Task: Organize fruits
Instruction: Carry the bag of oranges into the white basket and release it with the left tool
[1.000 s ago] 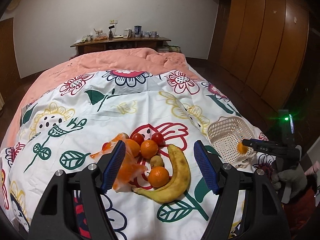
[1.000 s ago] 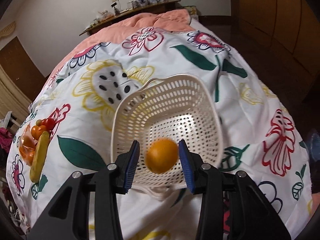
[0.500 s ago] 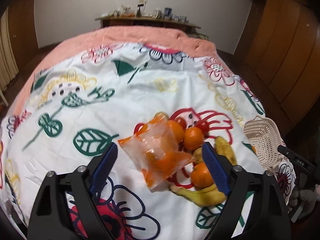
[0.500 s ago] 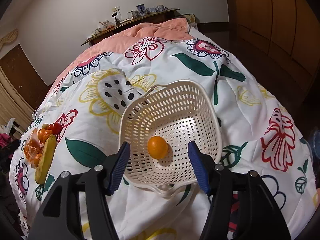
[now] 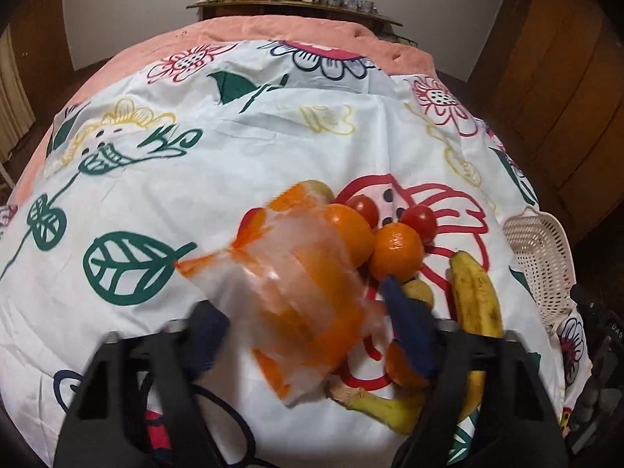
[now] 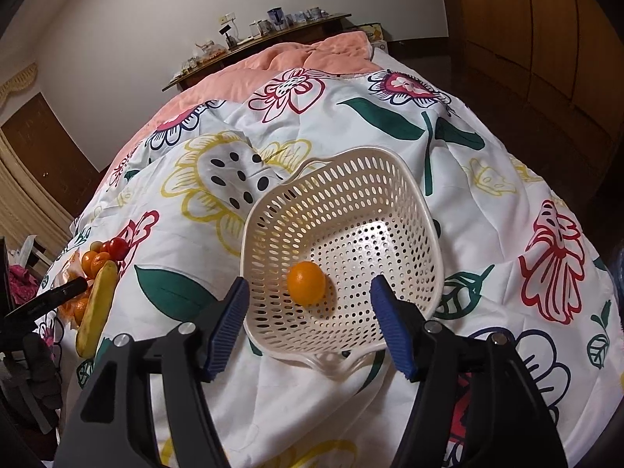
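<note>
Orange (image 6: 306, 282) is sitting lower-centre in basket (image 6: 394, 171); right tool (image 6: 308, 327) gaping empty, left tool (image 5: 308, 335) spread around plastic bag (image 5: 296, 288).

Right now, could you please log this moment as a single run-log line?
left gripper: open, straddling plastic bag | right gripper: open, before basket | basket: one orange | banana: on bedspread
</note>
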